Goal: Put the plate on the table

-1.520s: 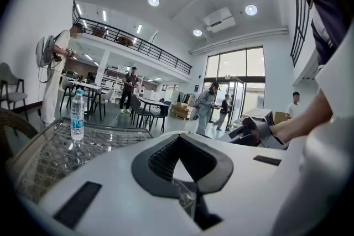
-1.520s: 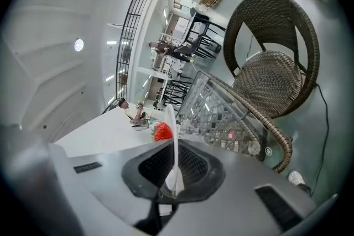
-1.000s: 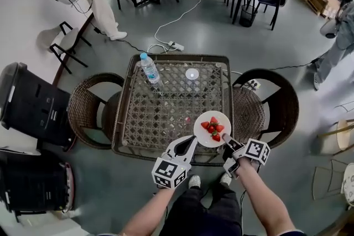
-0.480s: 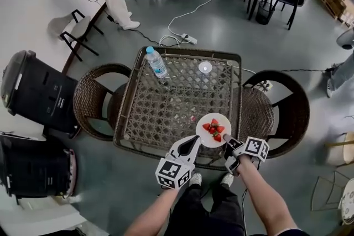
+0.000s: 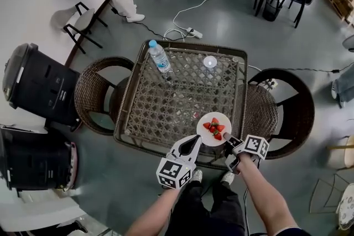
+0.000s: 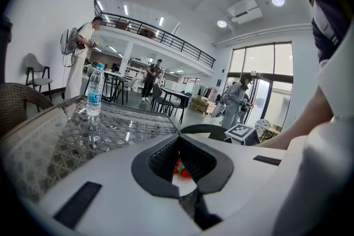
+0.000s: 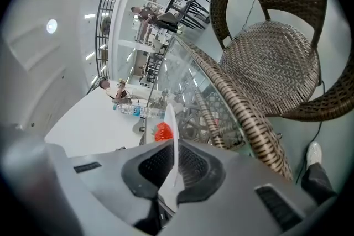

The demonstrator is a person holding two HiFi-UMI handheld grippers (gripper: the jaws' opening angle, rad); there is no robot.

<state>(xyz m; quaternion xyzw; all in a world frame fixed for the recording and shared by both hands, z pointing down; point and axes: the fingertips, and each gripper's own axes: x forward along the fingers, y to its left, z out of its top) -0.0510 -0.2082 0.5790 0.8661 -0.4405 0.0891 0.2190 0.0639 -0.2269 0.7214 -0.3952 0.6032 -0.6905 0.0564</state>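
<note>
I hold the plate of strawberries by its near rim, left hand-held gripper and right hand-held gripper both clenched on it, just ahead of them over the table's near right corner, so I judge lowering comes next.

A capped water bottle stands upright near the far left corner of the counter, and a small round clear item lies well apart from it at the far edge. Wicker chairs flank the left and right sides. Beyond, a power strip and white cable lie on the floor. Two black units stand at left.
</note>
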